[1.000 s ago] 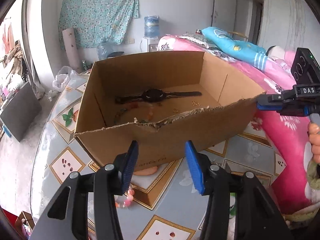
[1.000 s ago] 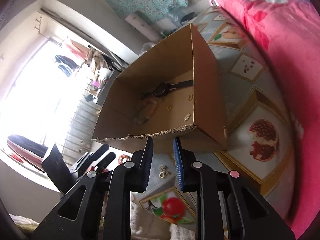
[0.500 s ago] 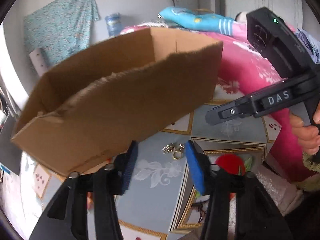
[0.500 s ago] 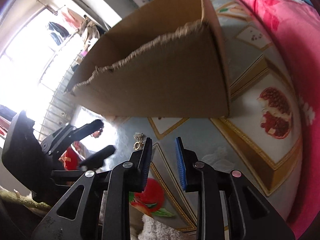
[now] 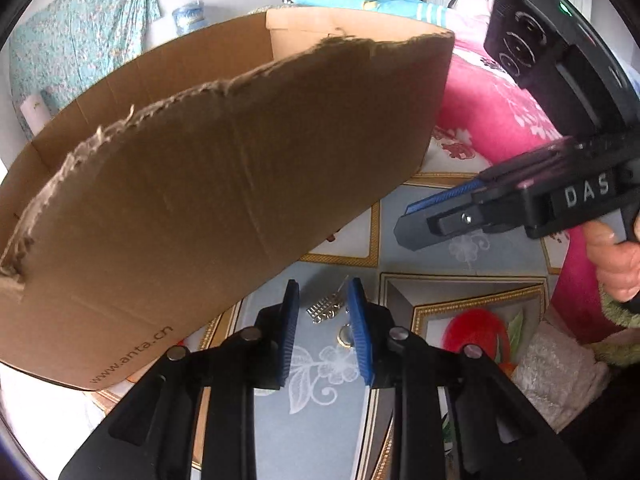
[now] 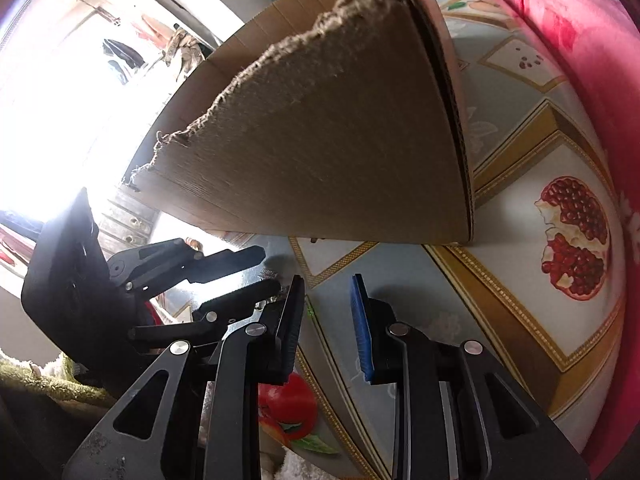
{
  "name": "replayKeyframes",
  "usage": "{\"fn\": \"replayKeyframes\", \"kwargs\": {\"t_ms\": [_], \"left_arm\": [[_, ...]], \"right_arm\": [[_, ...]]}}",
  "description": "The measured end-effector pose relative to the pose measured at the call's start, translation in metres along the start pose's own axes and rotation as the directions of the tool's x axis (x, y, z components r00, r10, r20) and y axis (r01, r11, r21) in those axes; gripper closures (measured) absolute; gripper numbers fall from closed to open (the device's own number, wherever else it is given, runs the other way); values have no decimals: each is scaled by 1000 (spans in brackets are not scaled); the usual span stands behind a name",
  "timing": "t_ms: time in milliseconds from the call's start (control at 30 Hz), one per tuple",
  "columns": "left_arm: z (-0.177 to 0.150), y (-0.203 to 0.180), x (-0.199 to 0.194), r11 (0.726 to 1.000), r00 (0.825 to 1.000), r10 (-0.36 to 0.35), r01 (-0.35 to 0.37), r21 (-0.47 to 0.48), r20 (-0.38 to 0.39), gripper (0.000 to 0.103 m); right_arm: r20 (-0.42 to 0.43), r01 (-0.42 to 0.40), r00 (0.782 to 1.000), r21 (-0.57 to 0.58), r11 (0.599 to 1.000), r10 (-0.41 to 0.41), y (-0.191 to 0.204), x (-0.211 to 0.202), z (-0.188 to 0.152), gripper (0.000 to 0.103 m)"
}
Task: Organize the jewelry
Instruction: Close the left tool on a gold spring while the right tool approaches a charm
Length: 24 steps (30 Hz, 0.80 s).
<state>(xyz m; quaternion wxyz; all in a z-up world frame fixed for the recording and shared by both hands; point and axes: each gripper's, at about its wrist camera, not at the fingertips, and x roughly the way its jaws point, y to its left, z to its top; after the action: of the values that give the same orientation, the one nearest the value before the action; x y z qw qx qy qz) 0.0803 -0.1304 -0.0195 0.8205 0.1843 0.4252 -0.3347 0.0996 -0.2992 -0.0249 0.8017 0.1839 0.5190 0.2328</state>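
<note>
A small cluster of silver jewelry point(image 5: 325, 307) and a gold ring point(image 5: 345, 337) lie on the patterned tablecloth point(image 5: 320, 400), just in front of the cardboard box point(image 5: 200, 200). My left gripper point(image 5: 323, 300) points down at them. Its jaws are closing with the pieces between the blue pads, and a gap still shows on each side. My right gripper point(image 6: 326, 296) hovers low beside it, open over bare cloth. In the left wrist view the right gripper point(image 5: 404, 222) comes in from the right, held by a hand point(image 5: 616, 260). The box's near wall hides its inside.
The torn-edged box point(image 6: 340, 140) stands close ahead of both grippers. A pink blanket point(image 6: 580, 40) runs along the table's right side. The left gripper point(image 6: 269, 273) sits just left of my right one. Bubble wrap point(image 5: 560, 372) lies at the near right.
Both grippers have dropped toward the table, so the box's inside and the watch in it have gone out of sight. The left jaws have narrowed around the silver pieces.
</note>
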Motion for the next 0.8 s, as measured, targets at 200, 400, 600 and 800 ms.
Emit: {"fn": "replayKeyframes", "kwargs": {"t_ms": [200,400,600,800], "left_arm": [[0,13,-2,996,999,-50,50,-77,-2,89],[-4,30,-13,978,994,-101,105,-178,33,102],[-13,54,-40,932,981,-160,188,-310,114,102],[-26,70,-62,875,961,-187,257,-411,202,102]], "right_arm": [[10,-6,1000,5,1000,6,-5,1,5,78],[17,-11,1000,9,1000,10,-10,-7,3,78],[27,-5,1000,-11,1000,5,-7,-20,-3,78],[53,0,999,-84,997,4,8,-28,-12,78]]}}
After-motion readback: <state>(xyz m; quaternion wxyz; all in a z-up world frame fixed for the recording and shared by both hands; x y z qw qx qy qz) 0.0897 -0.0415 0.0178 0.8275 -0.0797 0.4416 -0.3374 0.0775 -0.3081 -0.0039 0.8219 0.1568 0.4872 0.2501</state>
